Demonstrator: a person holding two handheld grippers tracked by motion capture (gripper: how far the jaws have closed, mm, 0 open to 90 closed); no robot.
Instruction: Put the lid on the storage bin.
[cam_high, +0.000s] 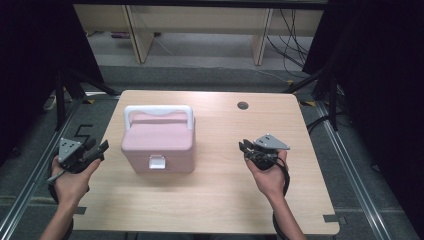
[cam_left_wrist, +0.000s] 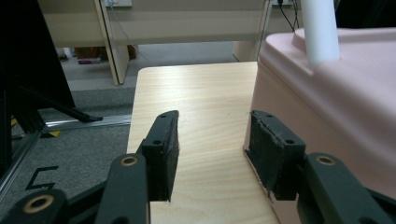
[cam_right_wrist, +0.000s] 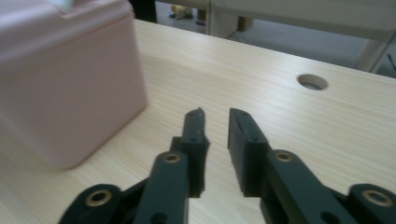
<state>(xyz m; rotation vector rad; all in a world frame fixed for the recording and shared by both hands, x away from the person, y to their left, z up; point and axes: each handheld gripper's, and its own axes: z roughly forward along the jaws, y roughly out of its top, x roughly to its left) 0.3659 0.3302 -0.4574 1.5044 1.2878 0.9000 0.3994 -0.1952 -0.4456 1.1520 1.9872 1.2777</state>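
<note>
Pale pink plastic lidded box (cam_high: 158, 141) with a white carry handle (cam_high: 159, 113) and white front latch (cam_high: 157, 162), standing left of centre on the light wooden tabletop (cam_high: 225, 200), latch side facing near. Left tool (cam_high: 92, 149) hovering just beside the box's left wall, jaws spread wide and empty, one pad (cam_left_wrist: 272, 154) almost against the pink side. Right tool (cam_high: 246, 148) out on bare wood well to the right, jaws only narrowly parted, holding nothing.

Likely step: closing in on the box from both sides. Best done by bringing the right tool (cam_right_wrist: 216, 154) leftward low and level while steadying the left wall, then going for the latch squarely from the near side rather than at an angle, to avoid skidding the box.

Little margin on the left: tabletop edge close behind the left tool, dark floor beyond. Plenty of open wood to the right and near; round cable hole (cam_high: 243, 105) at far right, well apart.
</note>
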